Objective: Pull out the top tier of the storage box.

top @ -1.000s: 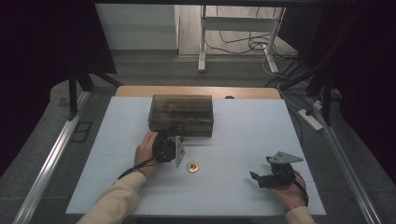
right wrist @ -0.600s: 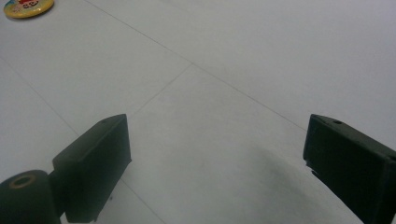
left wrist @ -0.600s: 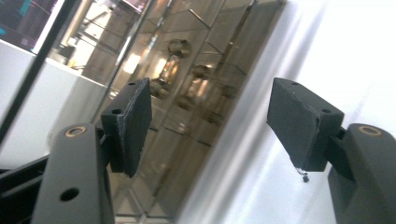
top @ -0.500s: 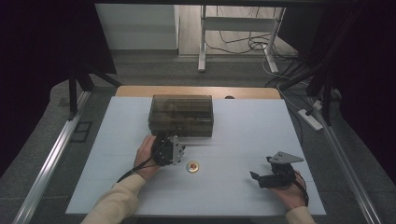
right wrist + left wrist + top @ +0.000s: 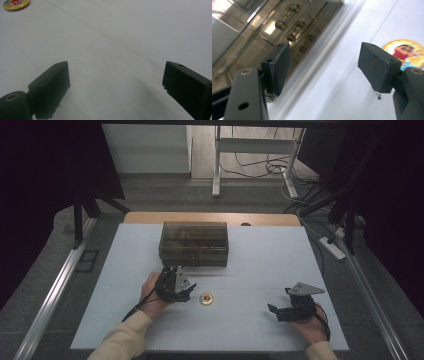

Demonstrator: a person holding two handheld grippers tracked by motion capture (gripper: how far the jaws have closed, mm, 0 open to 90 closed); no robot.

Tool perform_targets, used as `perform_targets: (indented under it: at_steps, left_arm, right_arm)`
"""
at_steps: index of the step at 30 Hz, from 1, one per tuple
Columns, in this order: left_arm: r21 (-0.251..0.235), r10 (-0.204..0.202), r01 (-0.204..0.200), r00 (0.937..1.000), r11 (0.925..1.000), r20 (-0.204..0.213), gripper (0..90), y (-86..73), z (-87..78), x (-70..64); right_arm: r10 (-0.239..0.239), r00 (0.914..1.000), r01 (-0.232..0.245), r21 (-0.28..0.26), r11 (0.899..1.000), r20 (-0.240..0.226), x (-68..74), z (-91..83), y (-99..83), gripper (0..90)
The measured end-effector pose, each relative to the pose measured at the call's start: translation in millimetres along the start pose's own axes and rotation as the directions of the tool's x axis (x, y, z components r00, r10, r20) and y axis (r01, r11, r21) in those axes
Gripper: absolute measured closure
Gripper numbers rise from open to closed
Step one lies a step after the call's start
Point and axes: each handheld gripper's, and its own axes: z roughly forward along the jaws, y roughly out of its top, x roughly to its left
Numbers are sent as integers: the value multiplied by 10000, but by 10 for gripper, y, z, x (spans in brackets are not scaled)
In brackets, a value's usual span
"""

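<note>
A small round yellow badge (image 5: 206, 298) with a cartoon figure lies flat on the white table (image 5: 260, 260), and it also appears as the badge (image 5: 405, 53) and the badge (image 5: 16, 4) in the two gripper views. My left gripper (image 5: 185, 292) is just left of it, tilted on its side, open with nothing between its pads (image 5: 277, 67). A smoky transparent lidded box (image 5: 194, 243) stands behind them; small metal parts (image 5: 287, 23) show through its wall. My right gripper (image 5: 274, 310) rests low at the table's right front, open (image 5: 115, 87) over bare tabletop.
The table's wooden far edge (image 5: 210, 217) lies behind the box. Beyond it stands a white metal frame (image 5: 252, 150) with cables on the floor. Aluminium rails (image 5: 55, 290) run along both sides of the table. Dark curtains hang left and right.
The left gripper has dropped and rolled over toward the badge, ending closer to it. The right gripper has stayed where it was.
</note>
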Motion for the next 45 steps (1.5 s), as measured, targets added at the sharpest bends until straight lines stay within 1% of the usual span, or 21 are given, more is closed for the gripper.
perform_targets:
  at_steps: [2, 3, 5, 7, 8, 9, 10, 12, 14, 16, 18, 19, 21, 22, 24, 27, 31, 33, 37, 39, 45]
  left_arm:
    - [-16, -334, 334, 9991, 9994, 244, 259, -25, -25, 15]
    - [12, -526, 526, 9979, 9986, 388, 256, -35, -37, 25]
    - [90, -843, 839, 9950, 9964, 541, 240, -51, -63, 44]
    - [-2, -1227, 1230, 9898, 9924, 720, 240, -75, -103, 66]
    - [-12, -1483, 1490, 9848, 9888, 902, 241, -87, -125, 84]
    - [-23, -1619, 1630, 9819, 9866, 984, 240, -94, -137, 93]
    - [-22, -1698, 1708, 9805, 9853, 987, 240, -102, -153, 100]
    - [54, -1737, 1739, 9805, 9847, 923, 230, -115, -173, 106]
    - [155, -1927, 1921, 9761, 9813, 1009, 218, -133, -185, 117]
    - [217, -2044, 2032, 9732, 9789, 1056, 215, -149, -193, 125]
    - [271, -2218, 2201, 9678, 9751, 1189, 207, -163, -202, 131]
    - [316, -2236, 2214, 9674, 9747, 1188, 204, -169, -207, 131]
    - [349, -2089, 2063, 9718, 9779, 1093, 196, -176, -221, 131]
    - [341, -2112, 2087, 9710, 9774, 1119, 191, -178, -226, 137]
    - [315, -2282, 2260, 9656, 9736, 1250, 189, -183, -227, 158]
    - [374, -2544, 2516, 9577, 9671, 1342, 183, -198, -227, 191]
    - [396, -2780, 2752, 9502, 9606, 1406, 180, -212, -249, 218]
    - [484, -2853, 2812, 9481, 9584, 1407, 176, -229, -263, 226]
    - [540, -3179, 3133, 9365, 9481, 1478, 172, -294, -300, 257]
    - [537, -3264, 3220, 9340, 9452, 1453, 171, -325, -318, 269]
    - [563, -3417, 3371, 9294, 9398, 1398, 171, -376, -337, 305]
  right_arm:
    - [-8, 10000, 8, -6, 10000, -1, 1, 0, 0, 73]
    - [-10, 10000, 10, -11, 10000, -4, 1, 0, 0, 73]
    - [-6, 10000, 6, -7, 10000, -30, 2, -2, 2, 73]
    - [-14, 10000, 14, -43, 10000, -18, 4, -3, 2, 73]
    - [-19, 10000, 18, -56, 10000, -18, 4, -4, 2, 73]
    - [-17, 10000, 17, -62, 10000, -22, 4, -4, 3, 73]
    - [-18, 10000, 18, -67, 10000, -23, 4, -4, 3, 73]
    - [-29, 10000, 29, -58, 10000, -37, 5, -4, 3, 73]
    - [-34, 10000, 34, -88, 10000, -35, 7, -6, 4, 74]
    - [-37, 10000, 36, -110, 9999, -35, 6, -8, 6, 73]
    - [-51, 10000, 50, -109, 9999, -47, 5, -10, 7, 73]
    - [-49, 10000, 48, -116, 9999, -44, 5, -10, 7, 74]
    - [-51, 10000, 50, -123, 9999, -52, 5, -9, 8, 73]
    - [-64, 10000, 63, -123, 9999, -56, 6, -9, 8, 74]
    - [-98, 9999, 97, -143, 9999, -46, 13, -10, 8, 73]
    - [-119, 9999, 118, -166, 9998, -72, 17, -13, 12, 74]
    - [-116, 9999, 115, -200, 9997, -78, 21, -4, 16, 74]
    - [-169, 9998, 167, -224, 9996, -89, 25, -7, 22, 74]
    - [-212, 9997, 207, -333, 9992, -141, 35, -6, 36, 74]
    - [-237, 9996, 232, -309, 9993, -137, 40, -4, 42, 74]
    - [-239, 9995, 232, -388, 9990, -181, 41, 8, 62, 76]
